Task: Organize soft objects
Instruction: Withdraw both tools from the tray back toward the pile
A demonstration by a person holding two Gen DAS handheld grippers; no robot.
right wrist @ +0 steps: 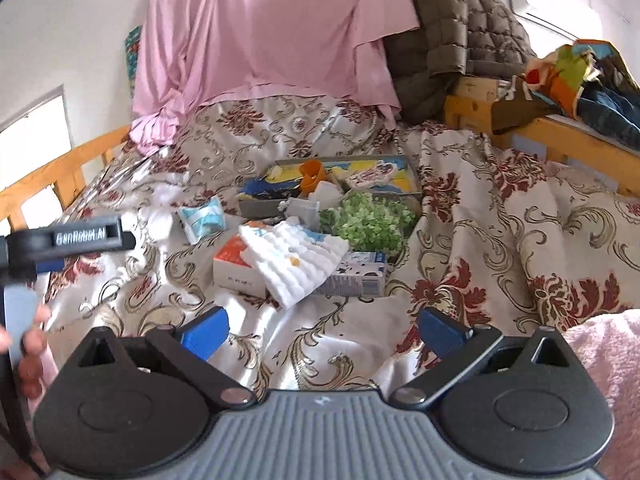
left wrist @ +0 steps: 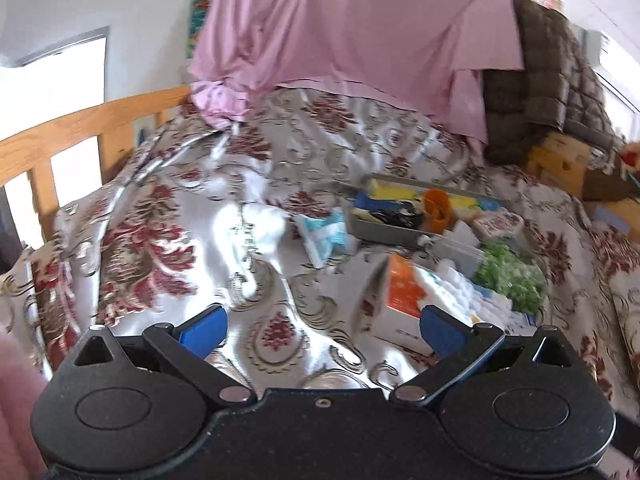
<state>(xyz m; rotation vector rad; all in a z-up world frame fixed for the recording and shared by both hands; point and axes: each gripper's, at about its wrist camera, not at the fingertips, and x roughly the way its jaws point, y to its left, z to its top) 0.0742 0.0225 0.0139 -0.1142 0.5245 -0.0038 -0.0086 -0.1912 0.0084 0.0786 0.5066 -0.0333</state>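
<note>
**Both tongs spread wide above the bedspread, soft things heaped ahead**

The left gripper hovers over the floral bedspread with its blue fingers splayed apart and nothing between them. The right gripper is likewise released and empty, its blue fingers wide over the same cloth.

Straight ahead of the right tongs, near their tips, lies a white quilted cloth draped across an orange-and-white box and a blue-and-white box. Just beyond it sits a fluffy green bundle, and behind that a grey tray packed with yellow, blue and black items and an orange cup. A white-and-teal packet lies ahead and to the left of the right tongs, beside the tray.

From the left tongs the same heap sits ahead and to the right; the white cloth lies just past the right finger. That view is blurred.

At the far left of the right tongs' view, the other tool's black body shows, with a person's hand gripping it. A pink sheet hangs far ahead, a brown quilted jacket to its right
</note>
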